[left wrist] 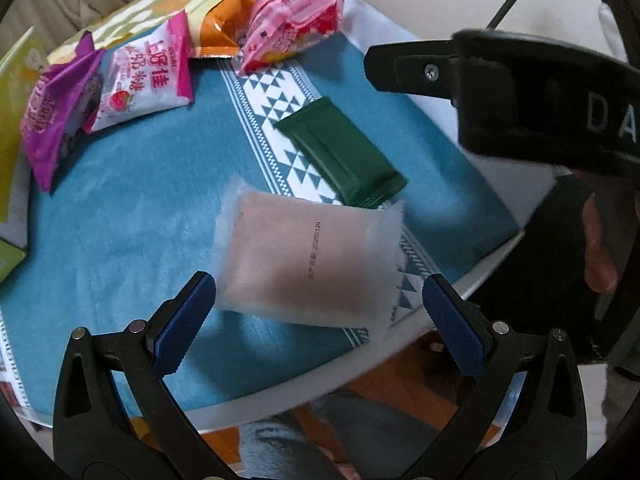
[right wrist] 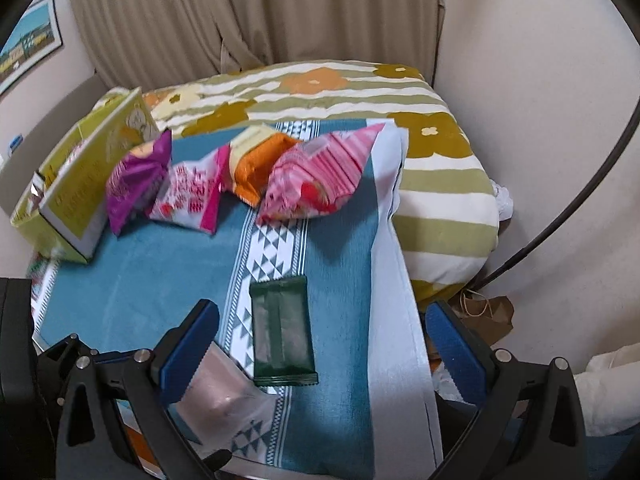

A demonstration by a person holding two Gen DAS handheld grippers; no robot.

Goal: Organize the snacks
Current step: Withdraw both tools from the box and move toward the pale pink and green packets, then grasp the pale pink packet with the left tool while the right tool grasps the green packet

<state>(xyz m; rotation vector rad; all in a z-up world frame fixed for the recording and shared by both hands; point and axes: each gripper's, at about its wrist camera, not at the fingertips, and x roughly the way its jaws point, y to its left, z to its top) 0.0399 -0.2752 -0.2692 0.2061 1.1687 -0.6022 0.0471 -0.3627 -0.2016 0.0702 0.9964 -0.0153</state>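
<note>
Now the left gripper [left wrist: 318,320] hangs with jaws spread over the frosted pink-brown packet [left wrist: 304,260] on the teal woven cloth [left wrist: 120,240] — a pick-up, I'd judge; next, lower and close. The right gripper [right wrist: 320,344] gapes too — empty.

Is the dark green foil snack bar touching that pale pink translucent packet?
Cannot tell. In the left wrist view the pale pink translucent packet overlaps the corner of the dark green foil snack bar, but blur hides any contact.
</note>
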